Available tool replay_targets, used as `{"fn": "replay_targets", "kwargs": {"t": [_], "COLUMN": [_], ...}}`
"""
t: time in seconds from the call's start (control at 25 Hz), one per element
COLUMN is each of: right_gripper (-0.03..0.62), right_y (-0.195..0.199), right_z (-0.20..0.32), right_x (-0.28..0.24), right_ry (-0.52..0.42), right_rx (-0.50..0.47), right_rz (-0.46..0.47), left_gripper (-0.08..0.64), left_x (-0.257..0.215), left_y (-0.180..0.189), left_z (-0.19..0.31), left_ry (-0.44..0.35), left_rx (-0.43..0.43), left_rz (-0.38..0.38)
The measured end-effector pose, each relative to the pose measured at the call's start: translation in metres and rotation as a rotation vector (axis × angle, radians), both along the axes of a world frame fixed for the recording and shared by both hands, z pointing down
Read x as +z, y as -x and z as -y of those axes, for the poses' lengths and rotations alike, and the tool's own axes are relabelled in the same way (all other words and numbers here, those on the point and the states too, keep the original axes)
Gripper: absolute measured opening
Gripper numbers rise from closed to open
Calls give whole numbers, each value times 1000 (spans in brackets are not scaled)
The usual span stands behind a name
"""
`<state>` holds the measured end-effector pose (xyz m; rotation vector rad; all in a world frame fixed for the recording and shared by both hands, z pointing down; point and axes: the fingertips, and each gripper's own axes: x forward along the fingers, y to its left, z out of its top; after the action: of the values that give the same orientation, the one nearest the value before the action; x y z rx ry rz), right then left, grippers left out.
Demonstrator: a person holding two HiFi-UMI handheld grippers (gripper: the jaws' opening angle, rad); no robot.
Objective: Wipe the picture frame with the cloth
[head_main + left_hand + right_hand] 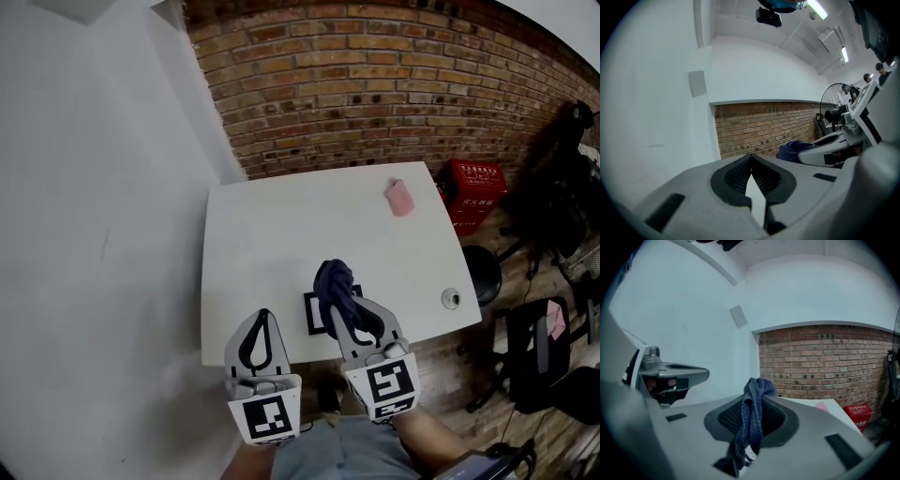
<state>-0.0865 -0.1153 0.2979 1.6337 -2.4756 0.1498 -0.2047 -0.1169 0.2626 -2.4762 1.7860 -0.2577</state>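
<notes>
A black picture frame (pixel 308 315) lies flat near the front edge of the white table (pixel 272 234), largely hidden under my right gripper. My right gripper (pixel 339 287) hovers over it, shut on a dark blue cloth (pixel 334 278) that bunches above the fingertips. In the right gripper view the cloth (pixel 752 418) hangs down between the shut jaws of that gripper (pixel 754 397). My left gripper (pixel 263 313) is over the table's front left part, beside the frame, shut with nothing in it. Its jaws meet at the tips in the left gripper view (pixel 751 157).
A pink object (pixel 399 198) lies at the table's far right. A small round fitting (pixel 451 298) sits at the right edge. A red crate (pixel 473 192), a black stool (pixel 484 272) and office chairs (pixel 544 347) stand to the right. A brick wall (pixel 375 84) runs behind.
</notes>
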Motion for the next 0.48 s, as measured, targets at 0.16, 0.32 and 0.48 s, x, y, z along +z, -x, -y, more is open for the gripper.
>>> {"fn": "replay_targets", "kwargs": {"t": [0.16, 0.32, 0.48], "right_gripper": [74, 74, 74], "right_y": [7, 14, 14], "right_z": [11, 27, 40], "right_x": [13, 34, 61], "right_ry": [42, 91, 131], "right_rx": [-24, -50, -71], "right_rz": [15, 14, 19], "left_gripper": [8, 8, 8], "left_x": [14, 31, 56], "left_y": [2, 6, 6], "left_z": [9, 22, 34], "left_ry": [32, 80, 134], "left_rx": [-15, -30, -39], "left_rz": [1, 9, 25]}}
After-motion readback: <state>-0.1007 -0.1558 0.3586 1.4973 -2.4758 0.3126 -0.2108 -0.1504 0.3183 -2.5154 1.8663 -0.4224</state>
